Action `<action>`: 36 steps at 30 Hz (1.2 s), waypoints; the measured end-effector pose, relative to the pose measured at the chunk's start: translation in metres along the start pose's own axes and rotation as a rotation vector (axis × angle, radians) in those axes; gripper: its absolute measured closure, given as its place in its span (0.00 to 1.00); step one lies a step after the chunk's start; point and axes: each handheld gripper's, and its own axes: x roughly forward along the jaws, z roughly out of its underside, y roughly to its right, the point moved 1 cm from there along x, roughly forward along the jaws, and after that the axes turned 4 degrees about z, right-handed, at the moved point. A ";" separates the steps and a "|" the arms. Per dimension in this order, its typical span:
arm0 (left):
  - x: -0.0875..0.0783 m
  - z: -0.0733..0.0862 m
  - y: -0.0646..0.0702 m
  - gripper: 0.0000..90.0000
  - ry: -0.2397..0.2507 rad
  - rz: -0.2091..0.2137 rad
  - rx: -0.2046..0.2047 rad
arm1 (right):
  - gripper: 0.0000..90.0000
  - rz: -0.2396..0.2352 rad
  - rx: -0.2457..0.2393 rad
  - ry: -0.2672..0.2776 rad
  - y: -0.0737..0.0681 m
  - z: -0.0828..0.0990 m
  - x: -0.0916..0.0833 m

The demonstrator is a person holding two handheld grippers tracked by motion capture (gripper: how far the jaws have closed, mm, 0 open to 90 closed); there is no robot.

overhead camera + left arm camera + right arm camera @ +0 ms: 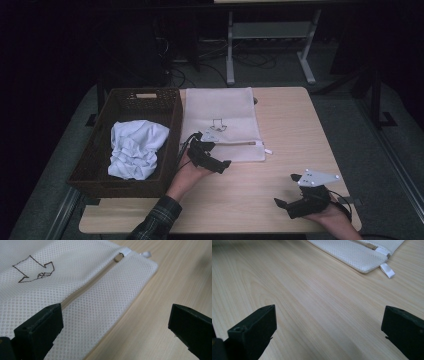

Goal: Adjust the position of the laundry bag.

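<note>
A white mesh laundry bag [220,122] lies flat on the wooden table [280,150], its zipper [87,283] shut, with the pull [119,257] at the end near the white loop tab [387,270]. A black arrow drawing [35,270] marks the bag. My left gripper [212,152] hovers open over the bag's near edge; its jaws straddle the edge, one above the mesh, one above bare wood. My right gripper [289,191] stands open over bare table at the front right, well short of the bag's corner [364,257]. A crumpled white cloth [135,149] lies in the brown wicker basket [95,175].
The wicker basket stands along the table's left side, touching the bag's left edge. Bare wood stretches across the table's right half and front. Beyond the far edge are white desk legs [230,50] and cables on a dark floor.
</note>
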 end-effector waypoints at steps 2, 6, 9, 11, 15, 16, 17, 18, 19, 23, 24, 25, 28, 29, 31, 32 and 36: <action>0.000 -0.001 -0.002 0.00 -0.010 -0.003 0.000 | 0.00 0.000 0.000 0.000 0.000 0.000 0.000; 0.001 -0.005 -0.007 0.00 -0.011 -0.017 -0.010 | 0.00 -0.004 -0.003 -0.001 0.000 0.000 0.000; 0.000 -0.009 -0.012 0.00 0.004 -0.024 -0.019 | 0.00 -0.003 -0.003 -0.005 0.000 0.000 0.001; 0.001 -0.012 -0.015 0.00 0.001 -0.028 -0.020 | 0.00 -0.002 -0.003 -0.004 0.000 0.000 0.001; 0.002 -0.017 -0.018 0.00 0.000 -0.034 -0.023 | 0.00 -0.002 -0.003 -0.004 0.001 0.000 0.001; 0.002 -0.018 -0.019 0.00 0.001 -0.039 -0.020 | 0.00 -0.002 -0.003 -0.004 0.001 0.000 0.001; 0.003 -0.019 -0.019 0.00 0.006 -0.043 -0.023 | 0.00 -0.001 -0.003 -0.004 0.001 0.000 0.001; 0.004 -0.021 -0.020 0.00 0.002 -0.043 -0.023 | 0.00 -0.002 -0.002 -0.004 0.001 0.000 0.001; 0.004 -0.021 -0.020 0.00 0.000 -0.044 -0.022 | 0.00 -0.001 -0.002 -0.003 0.001 0.000 0.001; 0.008 -0.025 -0.023 0.00 -0.010 -0.057 -0.022 | 0.00 0.001 -0.001 -0.004 0.002 0.001 0.000; 0.009 -0.025 -0.024 0.00 -0.010 -0.057 -0.023 | 0.00 0.001 -0.001 -0.005 0.002 0.001 0.000; 0.010 -0.026 -0.025 0.00 -0.011 -0.055 -0.027 | 0.00 0.002 -0.001 -0.005 0.002 0.001 0.000; 0.013 -0.028 -0.027 0.00 -0.008 -0.060 -0.028 | 0.00 0.001 -0.001 -0.005 0.002 0.001 0.000; 0.013 -0.028 -0.028 0.00 -0.003 -0.058 -0.031 | 0.00 0.001 -0.001 -0.005 0.002 0.001 0.000; 0.014 -0.029 -0.030 0.04 0.000 -0.059 -0.034 | 0.00 0.001 0.000 -0.006 0.002 0.001 0.000; 0.015 -0.029 -0.031 0.04 -0.004 -0.064 -0.039 | 0.00 0.001 0.000 -0.006 0.002 0.001 0.000; 0.018 -0.033 -0.037 0.05 -0.002 -0.069 -0.046 | 0.00 0.001 0.004 -0.005 0.002 0.001 0.000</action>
